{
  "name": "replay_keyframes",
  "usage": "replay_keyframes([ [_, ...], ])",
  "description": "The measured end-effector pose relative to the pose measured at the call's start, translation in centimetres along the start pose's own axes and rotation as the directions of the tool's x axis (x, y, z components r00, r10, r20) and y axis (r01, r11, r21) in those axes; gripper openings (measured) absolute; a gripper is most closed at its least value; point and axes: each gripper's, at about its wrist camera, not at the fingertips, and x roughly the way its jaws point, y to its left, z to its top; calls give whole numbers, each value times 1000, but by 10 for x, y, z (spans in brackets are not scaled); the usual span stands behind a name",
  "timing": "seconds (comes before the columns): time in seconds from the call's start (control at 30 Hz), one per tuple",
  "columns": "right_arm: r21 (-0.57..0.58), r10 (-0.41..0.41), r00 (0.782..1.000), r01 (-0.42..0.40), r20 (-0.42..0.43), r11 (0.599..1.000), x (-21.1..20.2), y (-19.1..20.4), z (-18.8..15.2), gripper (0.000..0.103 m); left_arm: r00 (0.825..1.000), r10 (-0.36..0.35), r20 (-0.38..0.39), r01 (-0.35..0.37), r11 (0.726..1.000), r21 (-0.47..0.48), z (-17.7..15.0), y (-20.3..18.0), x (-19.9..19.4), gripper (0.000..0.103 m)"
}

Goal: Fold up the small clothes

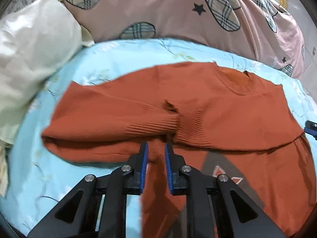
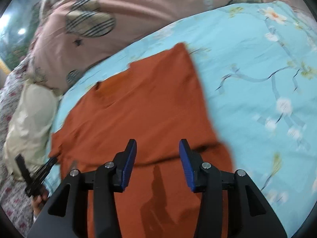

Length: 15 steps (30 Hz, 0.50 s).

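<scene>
An orange knit sweater (image 1: 198,103) lies on the light blue floral bedsheet (image 1: 49,178), both sleeves folded across its chest with ribbed cuffs (image 1: 158,125) meeting in the middle. My left gripper (image 1: 156,148) hangs just above the sweater below the cuffs, with orange fabric showing in the narrow gap between its blue pads; whether it grips is unclear. My right gripper (image 2: 157,148) is open and empty above the sweater (image 2: 138,103). The left gripper also shows at the lower left of the right wrist view (image 2: 33,176), and the right gripper's tip at the right edge of the left wrist view (image 1: 311,127).
A pink quilt with plaid hearts (image 1: 178,10) is bunched along the far side of the bed. A cream pillow (image 1: 29,59) lies at the left. The blue sheet (image 2: 267,99) extends to the right of the sweater.
</scene>
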Motion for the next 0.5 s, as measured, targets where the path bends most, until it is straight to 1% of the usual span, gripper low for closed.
replay_keyframes([
  [0.03, -6, 9, 1000, -9, -12, 1000, 2, 4, -5, 48, 1000, 8, 1, -8, 1000, 10, 1, 3, -1, 29],
  [0.1, -23, 36, 998, -37, -48, 999, 9, 20, -14, 49, 999, 30, 11, -30, 999, 38, 5, 5, 0, 43],
  [0.13, -24, 45, 997, -46, -55, 999, 12, 24, -14, 49, 999, 34, 9, -35, 997, 63, 8, 4, 5, 47],
  [0.17, -25, 56, 996, -58, -64, 998, 14, 29, -17, 49, 999, 42, 2, -42, 996, 84, 10, 2, 11, 56],
  [0.23, -27, 70, 995, -72, -77, 997, 18, 35, -20, 49, 997, 76, -16, -73, 988, 133, 14, -2, 26, 57],
  [0.27, -25, 75, 994, -78, -82, 997, 19, 37, -20, 49, 996, 81, -31, -75, 985, 156, 15, -3, 34, 57],
  [0.33, -21, 81, 993, -83, -90, 996, 21, 37, -23, 49, 994, 96, -49, -86, 981, 172, 18, -2, 47, 57],
  [0.37, -22, 74, 993, -76, -92, 997, 23, 38, -23, 49, 995, 89, -52, -79, 983, 166, 20, 1, 52, 51],
  [0.4, -22, 71, 993, -73, -93, 997, 23, 38, -24, 49, 996, 77, -53, -69, 986, 153, 22, 4, 54, 37],
  [0.43, -23, 71, 993, -74, -92, 997, 22, 37, -25, 49, 997, 49, -61, -41, 991, 127, 24, 8, 55, 30],
  [0.47, -26, 73, 993, -76, -90, 997, 21, 38, -26, 49, 997, 47, -62, -41, 994, 98, 26, 13, 56, 17],
  [0.5, -33, 75, 993, -79, -88, 996, 21, 40, -26, 49, 997, 46, -60, -41, 996, 81, 28, 16, 56, 12],
])
